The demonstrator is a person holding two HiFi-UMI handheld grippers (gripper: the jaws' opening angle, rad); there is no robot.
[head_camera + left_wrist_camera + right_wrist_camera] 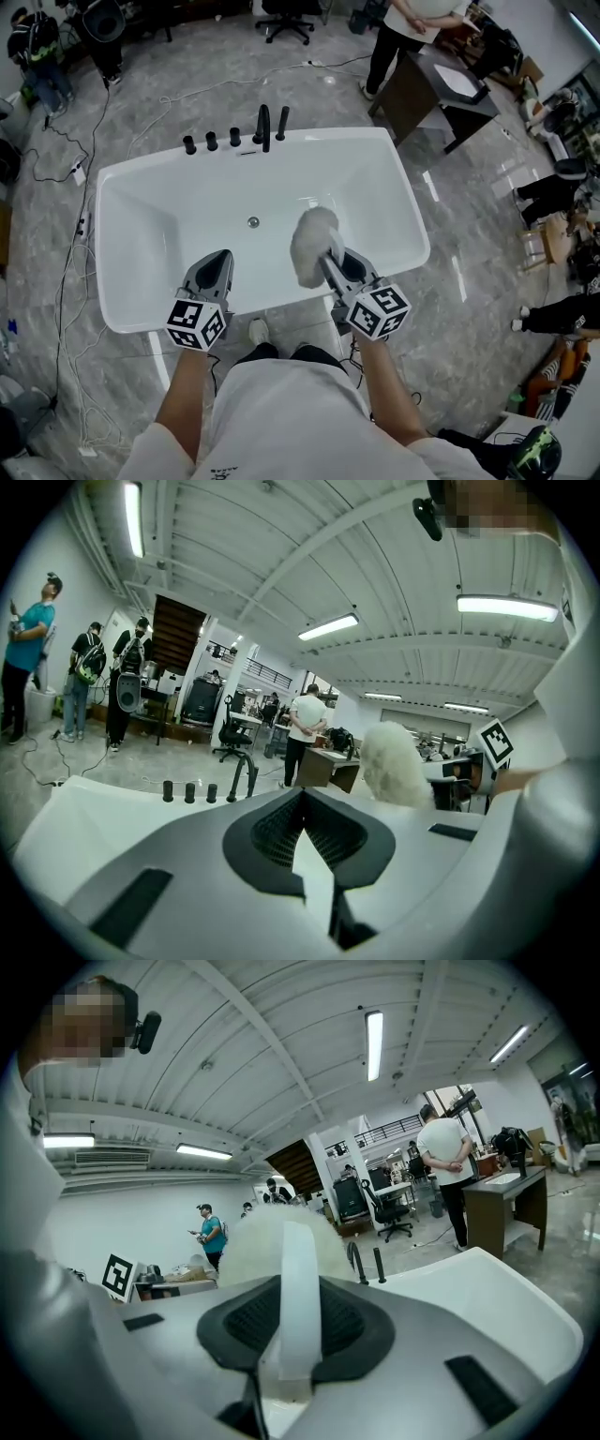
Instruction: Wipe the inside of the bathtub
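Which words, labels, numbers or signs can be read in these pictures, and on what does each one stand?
No text can be read.
Cubes on the left gripper and right gripper: square black-and-white markers, no letters.
Person's white shirt: small dark print, too small to read.
Bathtub, fluffy duster: no print.

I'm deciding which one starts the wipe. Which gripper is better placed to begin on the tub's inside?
Right. The right gripper clamps the handle of the fluffy duster in its jaws, with the duster's head over the bathtub. The left gripper has its jaws together on nothing.
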